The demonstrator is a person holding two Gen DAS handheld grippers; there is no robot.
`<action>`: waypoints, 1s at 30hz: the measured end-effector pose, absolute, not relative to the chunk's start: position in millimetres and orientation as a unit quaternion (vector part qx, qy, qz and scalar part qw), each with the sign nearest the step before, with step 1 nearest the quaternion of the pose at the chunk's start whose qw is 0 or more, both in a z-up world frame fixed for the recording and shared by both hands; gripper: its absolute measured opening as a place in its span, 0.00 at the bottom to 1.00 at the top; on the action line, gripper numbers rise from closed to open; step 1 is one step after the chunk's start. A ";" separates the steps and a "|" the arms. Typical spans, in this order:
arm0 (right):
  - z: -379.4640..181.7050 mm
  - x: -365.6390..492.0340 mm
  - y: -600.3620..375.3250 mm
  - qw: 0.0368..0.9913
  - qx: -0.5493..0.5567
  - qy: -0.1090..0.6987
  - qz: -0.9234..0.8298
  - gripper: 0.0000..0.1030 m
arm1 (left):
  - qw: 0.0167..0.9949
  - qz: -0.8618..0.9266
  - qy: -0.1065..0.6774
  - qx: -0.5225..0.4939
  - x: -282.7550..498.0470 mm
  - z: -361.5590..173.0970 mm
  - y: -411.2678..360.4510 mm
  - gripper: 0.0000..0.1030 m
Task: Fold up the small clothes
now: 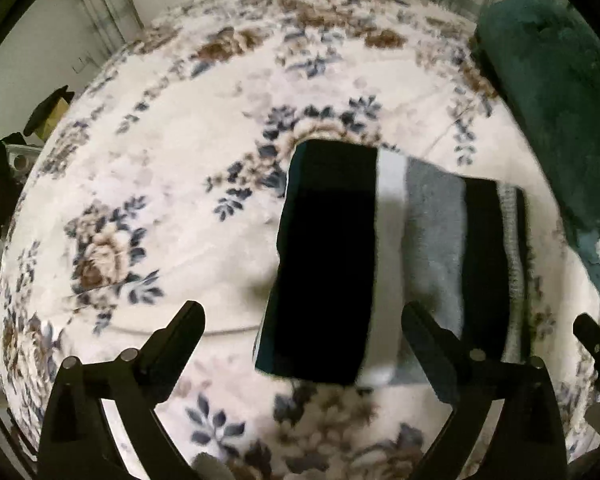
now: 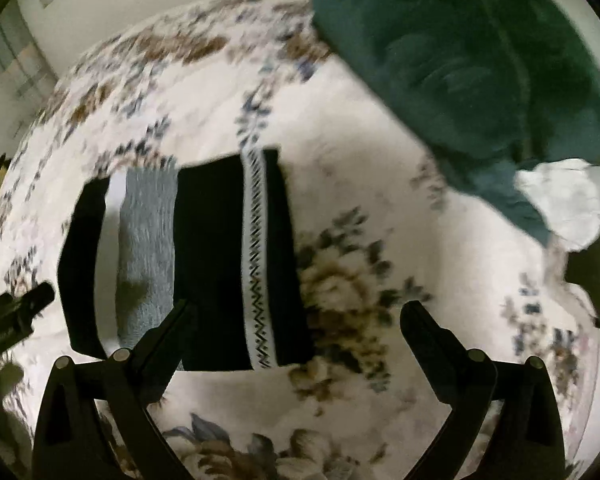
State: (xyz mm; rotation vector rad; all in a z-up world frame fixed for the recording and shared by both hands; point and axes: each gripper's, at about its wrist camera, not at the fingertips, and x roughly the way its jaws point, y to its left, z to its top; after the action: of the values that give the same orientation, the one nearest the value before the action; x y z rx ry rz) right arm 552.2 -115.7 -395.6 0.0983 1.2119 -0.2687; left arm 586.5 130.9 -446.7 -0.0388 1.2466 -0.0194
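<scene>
**Presently: both sets of jaws empty above the folded row**

I find my left gripper (image 1: 302, 320) with its jaws spread wide and nothing between the pads; the floral blanket (image 1: 148, 184) and the near end of a folded piece show through the gap. My right gripper (image 2: 296, 320) stands the same, jaws fully apart, gripping nothing. Both point steeply down at the bed.

The task's things lie in a row of folded clothes (image 1: 400, 248), centre to centre-right of the left view and centre-left of the right view. From the left view I read, side by side and overlapping: a black folded piece (image 1: 328, 256), a white strip, a grey piece (image 1: 434, 240), another black piece, then a piece with a patterned band (image 2: 256, 256), the last clear only in the right view. All lie flat on the blanket, edges roughly parallel.

A dark green cloth (image 2: 460, 64) sits at the upper right of both views, and a loose white and dark heap (image 2: 568, 220) lies at the right edge of the right view, apart from the row.

My judgement: the row is set down and released; the step in hand is the gap between items. The next move calls for reaching an unfolded item, probably in that right-hand heap, and laying it flat on bare blanket clear of the row. The frames are blurred; finer detail I cannot confirm.
</scene>
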 end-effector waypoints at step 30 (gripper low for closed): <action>12.5 262.1 -54.8 0.906 -0.036 0.411 -0.099 1.00 | 0.887 0.023 0.461 -0.015 320.0 -111.9 128.6 0.98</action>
State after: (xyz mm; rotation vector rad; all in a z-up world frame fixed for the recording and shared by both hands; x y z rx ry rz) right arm 262.1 -54.8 12.5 -0.0743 0.8486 -0.2045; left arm 320.0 128.6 -111.9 -0.0306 0.9593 0.0484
